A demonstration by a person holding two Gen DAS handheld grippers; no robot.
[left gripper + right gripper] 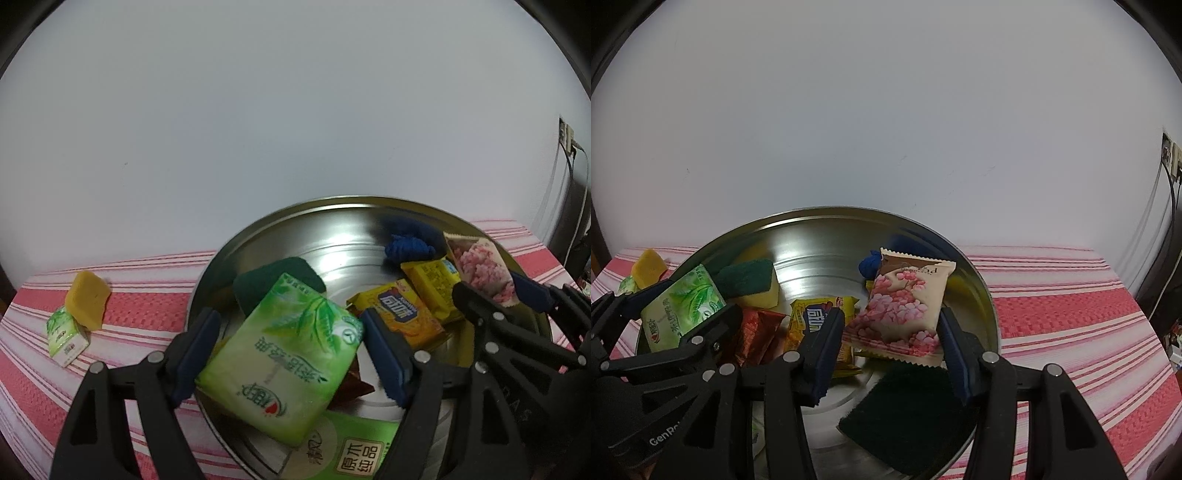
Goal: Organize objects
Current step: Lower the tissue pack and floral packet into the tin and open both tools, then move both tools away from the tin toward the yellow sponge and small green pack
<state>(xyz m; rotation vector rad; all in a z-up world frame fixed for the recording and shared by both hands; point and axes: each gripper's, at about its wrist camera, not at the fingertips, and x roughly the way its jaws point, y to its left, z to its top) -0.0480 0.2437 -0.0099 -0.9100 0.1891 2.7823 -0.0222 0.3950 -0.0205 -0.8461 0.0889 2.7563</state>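
A round steel tray (258, 229) (982, 291) sits on a red-and-white striped cloth. My left gripper (291, 354) is shut on a green tissue pack (284, 362), held over the tray; the pack also shows in the right wrist view (683, 306). My right gripper (890, 350) is shut on a pink flower-print snack bag (905, 310), held over the tray's right side; the bag also shows in the left wrist view (484, 269). In the tray lie yellow biscuit packs (402, 314) (816, 314), a blue yarn ball (408, 249) (870, 264), green scouring sponges (277, 277) (746, 280) (908, 406) and a red packet (755, 334).
On the cloth left of the tray lie a yellow sponge (88, 299) (648, 267) and a small green tissue pack (66, 336). A green box (354, 446) sits at the tray's near edge. A white wall stands behind; cables and a socket (1171, 155) hang at the right.
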